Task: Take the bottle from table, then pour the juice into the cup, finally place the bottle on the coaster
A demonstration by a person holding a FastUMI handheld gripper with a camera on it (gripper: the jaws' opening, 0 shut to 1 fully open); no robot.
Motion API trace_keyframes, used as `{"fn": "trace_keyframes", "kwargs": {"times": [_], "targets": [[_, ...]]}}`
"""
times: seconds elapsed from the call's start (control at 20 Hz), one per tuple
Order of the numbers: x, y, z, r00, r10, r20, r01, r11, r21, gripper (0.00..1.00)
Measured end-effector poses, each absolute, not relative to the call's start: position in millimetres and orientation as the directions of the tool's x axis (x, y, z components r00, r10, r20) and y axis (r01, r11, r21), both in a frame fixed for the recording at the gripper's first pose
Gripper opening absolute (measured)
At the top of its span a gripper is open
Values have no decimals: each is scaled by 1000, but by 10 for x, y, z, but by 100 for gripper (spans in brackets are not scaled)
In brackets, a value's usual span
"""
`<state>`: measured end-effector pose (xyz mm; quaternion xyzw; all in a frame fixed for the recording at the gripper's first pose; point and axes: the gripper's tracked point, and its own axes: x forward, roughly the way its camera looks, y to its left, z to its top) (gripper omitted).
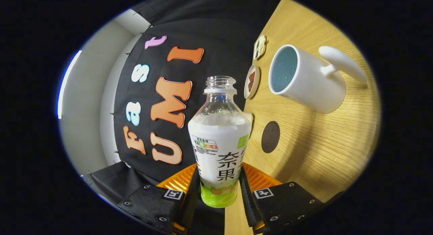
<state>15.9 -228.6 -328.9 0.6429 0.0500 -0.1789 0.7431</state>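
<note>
1. The bottle [220,143] stood in the lower middle of the frame, gripped low on its body by the tongs [219,189], one finger pressing each side of it.
2. Its cap was off and the clear neck was open. White liquid filled it up to the shoulder, and a white label with a green band at the bottom wrapped the body.
3. The whole scene looked rolled on its side: the tabletop [314,150] ran up the right half of the frame as a light wooden surface, and the dark booth wall took the middle and left.
4. The cup [304,79], a white mug with a bluish inside, sat in the upper right, its mouth facing toward the bottle's neck. Its handle pointed to the right edge of the frame. The cup and bottle were apart, the cup beyond and to the right of the neck.
5. The coaster [270,136], a dark round disc, lay on the tabletop just right of the bottle's shoulder and below the cup. Nothing rested on it.
6. A small round dish [252,81] with something brown in it sat just left of the cup, right of the bottle's neck.
7. Above that, near the top of the frame, lay a small square dish [259,47] with dark and green bits; what they were I could not tell.
8. A pale wall [88,103] closed off the left side of the frame.
</note>
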Motion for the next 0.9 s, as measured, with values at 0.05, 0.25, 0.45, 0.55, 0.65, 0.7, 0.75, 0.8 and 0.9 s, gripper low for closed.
{"fn": "trace_keyframes", "kwargs": {"times": [0.05,0.25,0.45,0.55,0.65,0.7,0.75,0.8,0.9], "targets": [[157,-2290,-3293,932,-202,-302,325,94,941,61],[171,-2297,-3291,933,-201,-297,310,35,950,61],[200,-2311,-3203,937,-209,-278,275,-48,960,61],[203,-2320,-3185,937,-216,-274,264,-74,962,61],[204,-2335,-3177,935,-221,-276,262,-89,961,61],[193,-2342,-3174,934,-224,-276,261,-96,961,61],[191,-2357,-3179,934,-227,-277,260,-102,960,61],[178,-2377,-3183,933,-229,-277,258,-109,960,61],[185,-2420,-3231,932,-233,-278,255,-127,959,61]]}}
